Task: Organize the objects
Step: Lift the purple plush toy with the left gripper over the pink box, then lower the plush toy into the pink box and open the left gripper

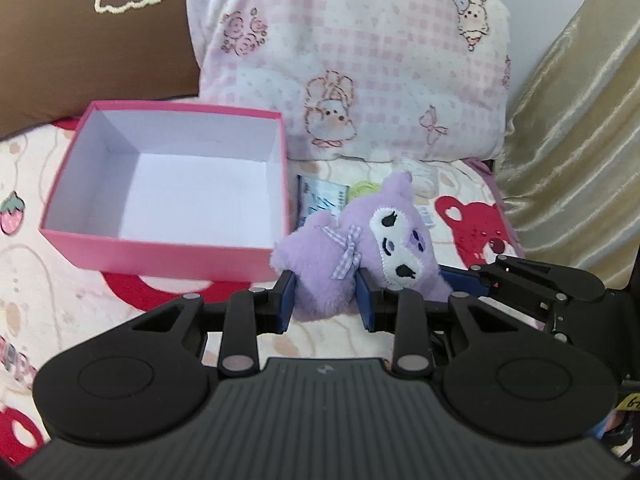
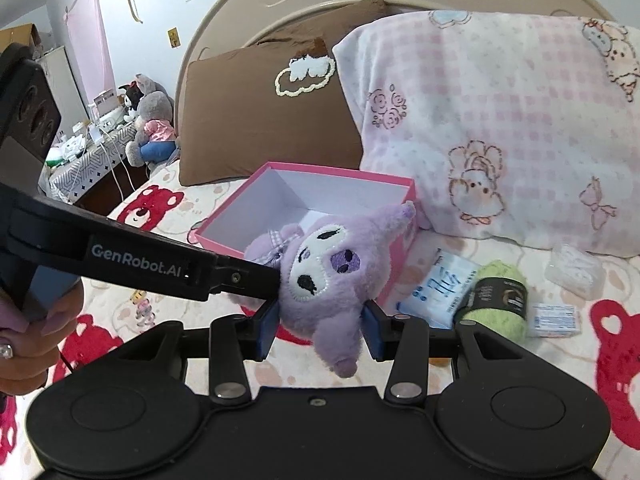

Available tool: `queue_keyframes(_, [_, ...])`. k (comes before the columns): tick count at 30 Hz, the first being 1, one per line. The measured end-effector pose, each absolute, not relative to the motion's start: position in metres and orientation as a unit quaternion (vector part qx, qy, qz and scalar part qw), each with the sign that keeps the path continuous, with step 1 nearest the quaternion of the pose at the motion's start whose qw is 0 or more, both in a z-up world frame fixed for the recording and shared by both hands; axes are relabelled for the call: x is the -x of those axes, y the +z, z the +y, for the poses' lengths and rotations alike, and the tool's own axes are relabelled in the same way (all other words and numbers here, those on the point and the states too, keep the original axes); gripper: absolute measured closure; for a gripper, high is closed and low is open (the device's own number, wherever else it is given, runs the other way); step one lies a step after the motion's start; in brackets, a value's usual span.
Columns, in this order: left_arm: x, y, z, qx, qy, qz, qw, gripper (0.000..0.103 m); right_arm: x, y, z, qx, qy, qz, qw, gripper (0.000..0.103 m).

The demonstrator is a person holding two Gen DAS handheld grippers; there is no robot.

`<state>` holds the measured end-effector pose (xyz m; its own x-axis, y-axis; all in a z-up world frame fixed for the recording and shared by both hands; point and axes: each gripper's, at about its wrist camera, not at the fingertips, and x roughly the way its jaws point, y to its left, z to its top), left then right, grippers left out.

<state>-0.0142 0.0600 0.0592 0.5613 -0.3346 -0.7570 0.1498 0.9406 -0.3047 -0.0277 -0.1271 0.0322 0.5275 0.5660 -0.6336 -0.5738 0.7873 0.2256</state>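
A purple plush toy (image 1: 360, 248) with a white face and a checked bow hangs just above the bedspread, held from both sides. My left gripper (image 1: 326, 296) is shut on its body. My right gripper (image 2: 320, 326) is shut on the plush toy (image 2: 328, 276) at its head, with one ear hanging down between the fingers. The open pink box (image 1: 160, 258), white inside and empty, sits on the bed just left of and behind the toy. In the right wrist view the pink box (image 2: 224, 240) lies right behind the toy.
To the right on the bed lie a blue-white tissue packet (image 2: 436, 288), a green yarn ball (image 2: 496, 304), a small white carton (image 2: 558, 318) and a clear packet (image 2: 576, 268). A pink checked pillow (image 1: 360, 60) and a brown pillow (image 2: 260, 120) stand behind. A hand (image 2: 32, 344) holds the left gripper.
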Motion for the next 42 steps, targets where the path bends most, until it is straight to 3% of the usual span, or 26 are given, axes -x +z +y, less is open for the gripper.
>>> queue_keyframes(17, [-0.070,0.058,0.138,0.080,-0.098,0.447,0.886,0.073,-0.054,0.028,-0.047,-0.012,0.359,0.364,0.859,0.058])
queue_keyframes(42, [-0.184,-0.059,0.202,0.109,-0.045,0.495,0.861,0.073,-0.194,-0.077,0.029,-0.042,0.373,0.507,0.776,0.059])
